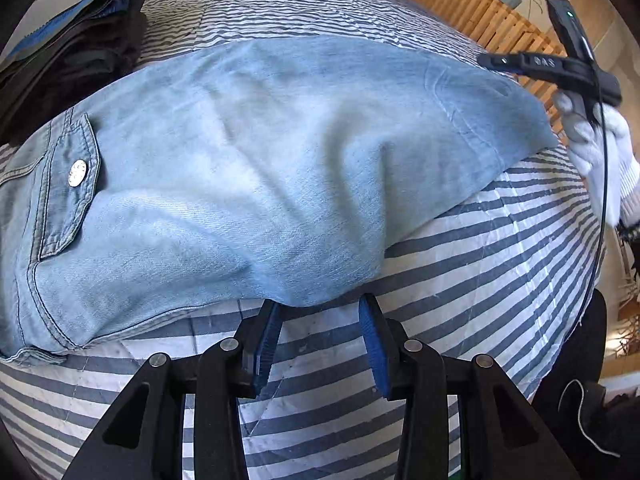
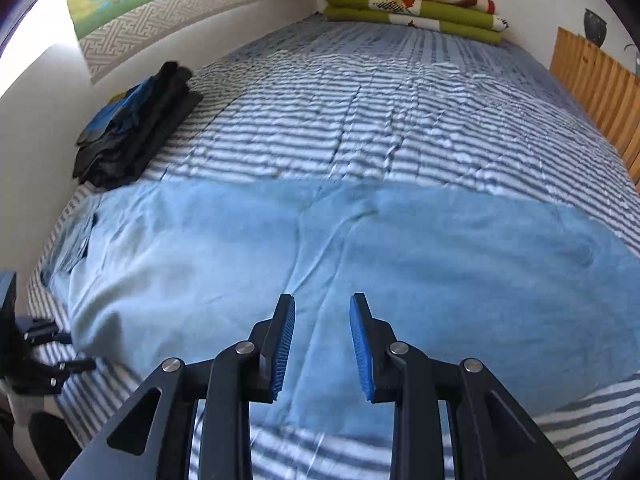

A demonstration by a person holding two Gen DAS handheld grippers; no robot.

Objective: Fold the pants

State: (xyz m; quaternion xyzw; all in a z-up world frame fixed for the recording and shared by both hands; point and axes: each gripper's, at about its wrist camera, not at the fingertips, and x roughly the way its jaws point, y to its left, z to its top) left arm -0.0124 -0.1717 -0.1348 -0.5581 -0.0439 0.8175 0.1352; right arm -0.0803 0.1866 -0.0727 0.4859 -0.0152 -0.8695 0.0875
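Striped bedspread [image 1: 500, 240]: jeans [image 1: 260, 160] just ahead of open left gripper [image 1: 320, 308].

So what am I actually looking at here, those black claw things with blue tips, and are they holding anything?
Those are two handheld grippers, one in each hand, each carrying a wide-angle camera looking along its fingers. One picture is from the left gripper, the other from the right gripper. Both hang with jaws apart, holding nothing. Under them, light blue denim pants lie folded on a blue-and-white striped bedspread. A pile of dark folded clothes sits by the wall, and folded green blankets at the far end. The white-gloved hand in the left view carries the right gripper.
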